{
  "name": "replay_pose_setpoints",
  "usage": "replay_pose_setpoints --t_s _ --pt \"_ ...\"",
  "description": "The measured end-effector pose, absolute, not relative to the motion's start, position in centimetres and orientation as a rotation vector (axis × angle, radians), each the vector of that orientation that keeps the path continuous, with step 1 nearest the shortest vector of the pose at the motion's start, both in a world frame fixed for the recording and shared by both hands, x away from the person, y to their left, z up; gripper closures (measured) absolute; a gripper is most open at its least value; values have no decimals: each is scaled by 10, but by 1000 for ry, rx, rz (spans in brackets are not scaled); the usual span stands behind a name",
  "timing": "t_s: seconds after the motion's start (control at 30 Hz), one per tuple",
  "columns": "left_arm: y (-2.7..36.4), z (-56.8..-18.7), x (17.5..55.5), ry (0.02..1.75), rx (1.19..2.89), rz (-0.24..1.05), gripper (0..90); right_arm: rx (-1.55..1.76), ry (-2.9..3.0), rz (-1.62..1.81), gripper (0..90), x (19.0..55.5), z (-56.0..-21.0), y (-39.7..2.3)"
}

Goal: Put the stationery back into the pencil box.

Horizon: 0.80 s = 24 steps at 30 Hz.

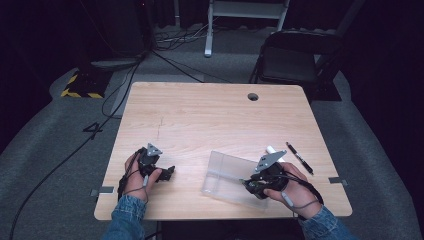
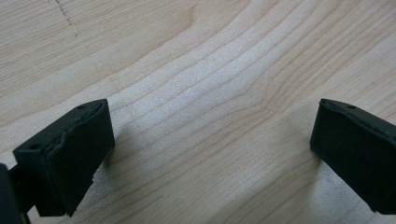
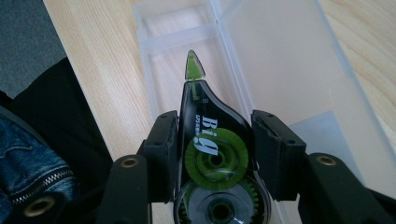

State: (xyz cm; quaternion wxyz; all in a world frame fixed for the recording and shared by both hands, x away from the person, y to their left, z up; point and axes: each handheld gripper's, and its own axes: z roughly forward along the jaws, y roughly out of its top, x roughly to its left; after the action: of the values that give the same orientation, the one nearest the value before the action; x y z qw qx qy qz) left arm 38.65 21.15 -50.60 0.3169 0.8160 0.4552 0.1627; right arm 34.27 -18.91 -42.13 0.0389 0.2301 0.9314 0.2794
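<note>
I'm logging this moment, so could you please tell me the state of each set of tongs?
Left tongs: open, empty, over the bare table.
Right tongs: shut on the correction tape dispenser, above the clear plastic case.

Left gripper [image 1: 167, 173]: I see a black body, a grey three-cornered plate on top, a black cable along the wrist.
Left pads [image 2: 70, 158]: I note black, blocky, worn edges, small screw holes.
Right gripper [image 3: 212, 158]: I log black jaws, brass-coloured rivets, grey plate on top.
Sleeves [image 1: 127, 212]: I record blue denim cuffs; a zip shows in the right gripper view.
</note>
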Motion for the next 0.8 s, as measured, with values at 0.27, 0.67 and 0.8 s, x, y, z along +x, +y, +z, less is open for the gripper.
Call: replay_pose_setpoints --t_s 0.27,0.67,0.8 --pt "211 -506 387 1198 2148 429 1 696 2893 816 536 343 -430 -187" --pt "212 -506 387 1198 2148 429 1 669 2944 746 536 342 -444 -182" --pt "211 -506 387 1198 2148 429 1 668 2946 743 536 342 -445 -182"
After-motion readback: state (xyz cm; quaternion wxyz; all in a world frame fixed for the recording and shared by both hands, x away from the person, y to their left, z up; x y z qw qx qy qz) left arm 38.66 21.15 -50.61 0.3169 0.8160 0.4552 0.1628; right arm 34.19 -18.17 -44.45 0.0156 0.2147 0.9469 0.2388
